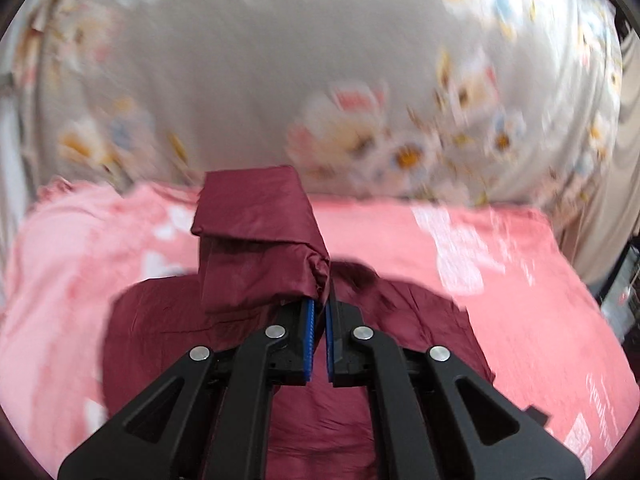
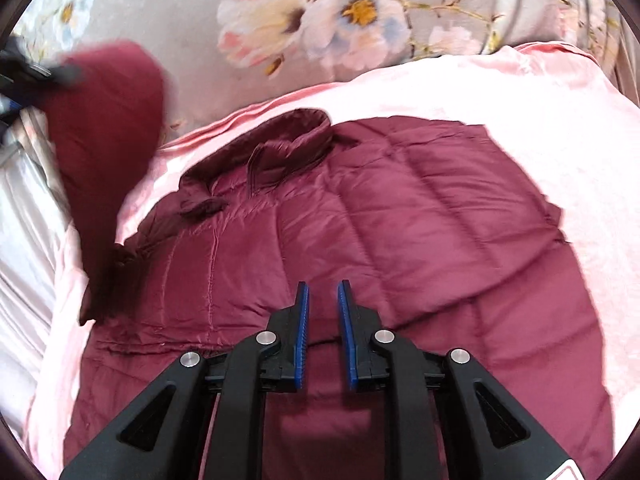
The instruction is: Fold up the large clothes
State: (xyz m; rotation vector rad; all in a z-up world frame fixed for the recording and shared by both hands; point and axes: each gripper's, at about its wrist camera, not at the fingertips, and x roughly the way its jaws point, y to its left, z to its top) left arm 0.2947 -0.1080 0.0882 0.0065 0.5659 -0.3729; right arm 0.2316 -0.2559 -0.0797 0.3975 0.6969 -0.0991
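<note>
Left gripper [image 1: 322,300] clamped on the jacket's [image 2: 360,216] sleeve [image 1: 256,236] cuff, lifted; right gripper [image 2: 322,292] slightly parted, empty. Thin pinch — blurred, apparently — could slip mid-swing.

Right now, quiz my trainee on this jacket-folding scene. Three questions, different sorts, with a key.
1. True or false: the left gripper is shut on the sleeve of the jacket.
2. Multiple choice: what lies between the right gripper pads? A) the collar B) a sleeve cuff C) nothing
3. Fill in: the jacket lies on a ___ blanket.

Key: 1 true; 2 C, the pads stand apart above the jacket body; 3 pink.
</note>
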